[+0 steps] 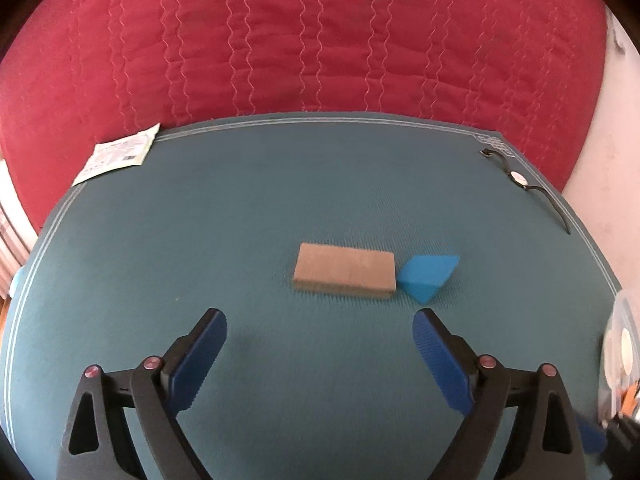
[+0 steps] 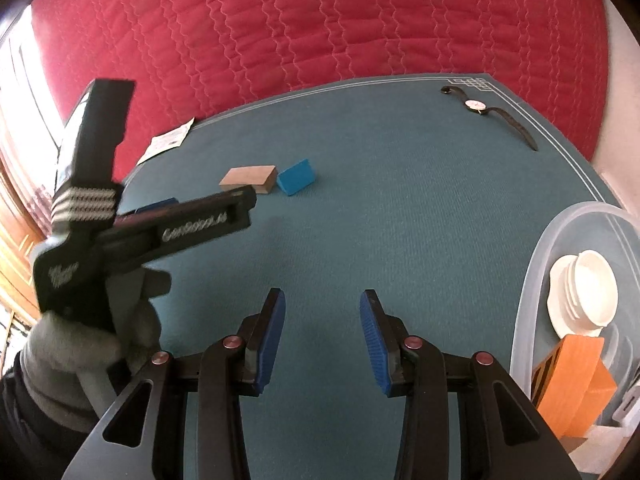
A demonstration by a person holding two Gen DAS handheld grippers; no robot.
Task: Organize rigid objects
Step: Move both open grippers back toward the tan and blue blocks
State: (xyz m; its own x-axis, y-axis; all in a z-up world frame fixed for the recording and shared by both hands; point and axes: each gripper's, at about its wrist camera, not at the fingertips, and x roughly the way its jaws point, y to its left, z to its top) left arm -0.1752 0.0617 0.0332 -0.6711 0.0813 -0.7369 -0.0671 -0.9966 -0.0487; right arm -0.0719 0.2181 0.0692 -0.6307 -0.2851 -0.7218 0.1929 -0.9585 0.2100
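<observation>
A: Where do the blocks lie?

B: The brown wooden block [image 1: 344, 273] lies flat mid-mat, with the blue wedge [image 1: 429, 277] touching its right end, on your teal mat [image 1: 160, 240].

A: And your claws?

B: Your left gripper [image 1: 320, 320] hangs spread wide just short of the block, holding nothing. Your right gripper [image 2: 322, 304] is parted too, empty, beside the clear bin [image 2: 532, 280] holding an orange block [image 2: 576, 376] and white cups [image 2: 588, 292]. A wristwatch [image 2: 476, 105] lies at the far corner.
</observation>
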